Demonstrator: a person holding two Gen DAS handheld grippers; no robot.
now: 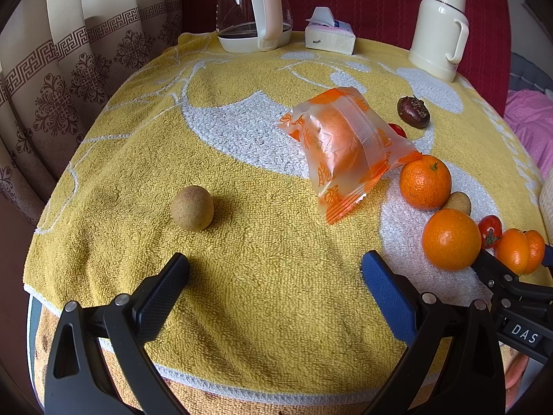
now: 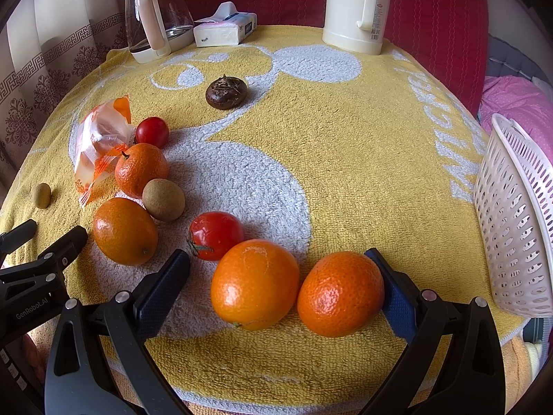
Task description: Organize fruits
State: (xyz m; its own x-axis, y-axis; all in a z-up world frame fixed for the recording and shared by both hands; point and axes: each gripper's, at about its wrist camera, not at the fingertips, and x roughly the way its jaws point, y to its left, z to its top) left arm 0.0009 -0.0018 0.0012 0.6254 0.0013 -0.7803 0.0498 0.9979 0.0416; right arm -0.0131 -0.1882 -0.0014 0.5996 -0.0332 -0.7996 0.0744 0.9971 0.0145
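On the yellow towel [image 2: 345, 159], my right gripper [image 2: 276, 259] is open around two oranges, a smooth one [image 2: 255, 283] and a pebbled one [image 2: 340, 294] that touches its blue pad. Ahead lie a red tomato [image 2: 216, 235], another orange [image 2: 125, 231], a brown round fruit [image 2: 163, 200], a mandarin [image 2: 141, 169], a cherry tomato [image 2: 152, 132], a bagged orange [image 2: 100, 145] and a dark wrinkled fruit [image 2: 226, 92]. My left gripper [image 1: 274, 263] is open and holds nothing. A lone brown fruit [image 1: 192, 208] lies just beyond its left finger. A white basket [image 2: 511, 214] stands at the right edge.
At the back stand a glass kettle [image 1: 254, 10], a tissue pack [image 1: 330, 36] and a cream thermos [image 1: 440, 31]. A curtain [image 1: 69, 69] hangs at the left. The towel's front hem [image 1: 242, 394] marks the table's near edge. Pink cloth [image 2: 515, 103] lies beyond the basket.
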